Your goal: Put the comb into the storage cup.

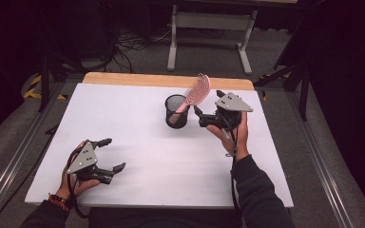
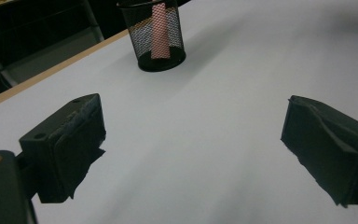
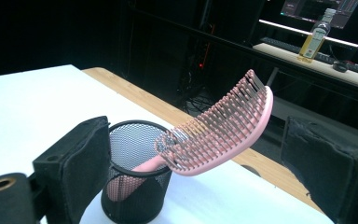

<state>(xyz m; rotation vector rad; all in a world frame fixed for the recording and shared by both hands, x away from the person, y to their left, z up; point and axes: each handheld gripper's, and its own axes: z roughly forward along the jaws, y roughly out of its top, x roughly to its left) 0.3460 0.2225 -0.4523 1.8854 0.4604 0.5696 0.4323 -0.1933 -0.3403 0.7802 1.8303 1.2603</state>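
A black mesh cup stands on the white table, right of the middle. A pink hairbrush leans in it, handle down and bristled head sticking out to the upper right. My right gripper hovers just right of the cup, open, its jaws pointing at the brush head. In the right gripper view the brush and the cup lie between the wide jaws of my right gripper, and neither pad touches them. My left gripper rests open at the near left. It faces the cup from a distance.
The table's wooden far edge runs behind the cup. A white desk frame and cables stand on the floor beyond. Metal rails flank the table. A bottle sits on a distant desk.
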